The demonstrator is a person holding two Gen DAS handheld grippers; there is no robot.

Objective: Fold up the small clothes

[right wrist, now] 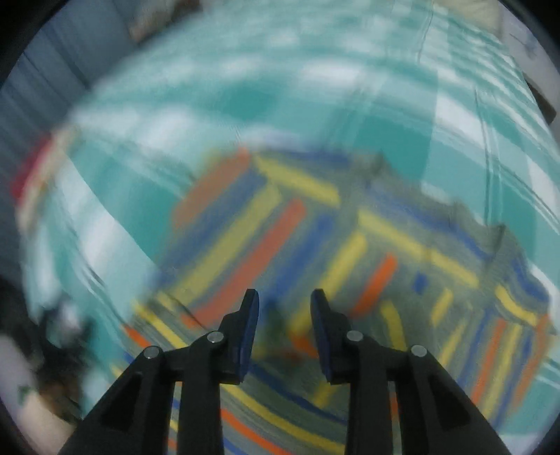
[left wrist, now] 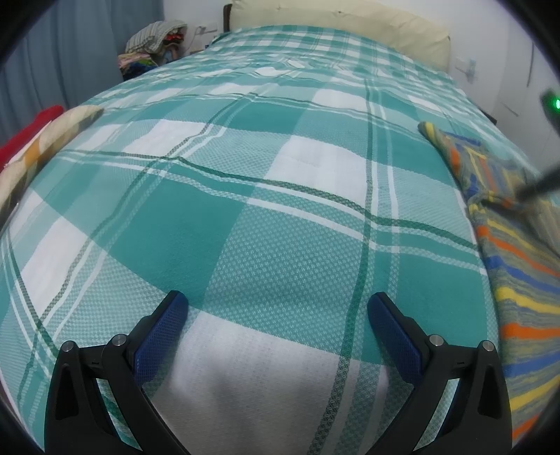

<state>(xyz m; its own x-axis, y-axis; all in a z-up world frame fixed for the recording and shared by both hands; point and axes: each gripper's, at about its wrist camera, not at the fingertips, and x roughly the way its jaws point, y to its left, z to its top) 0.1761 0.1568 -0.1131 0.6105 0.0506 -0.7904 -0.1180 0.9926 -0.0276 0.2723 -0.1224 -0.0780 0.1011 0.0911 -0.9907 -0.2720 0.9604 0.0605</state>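
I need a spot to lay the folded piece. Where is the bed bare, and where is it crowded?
The teal plaid sheet is bare ahead of the open left tongs, from the patterned cushion at the left edge across to the striped garment. The right edge is crowded: the garment spreads there, under the open right tongs.

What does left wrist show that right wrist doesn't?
Only the left wrist view: a sharp look at the cream headboard, a clothes pile by the curtain, and the left gripper wide open over bare sheet. Only the right wrist view, though blurred: the right gripper open above the garment's middle. Both: the teal checked bedsheet and the striped garment.
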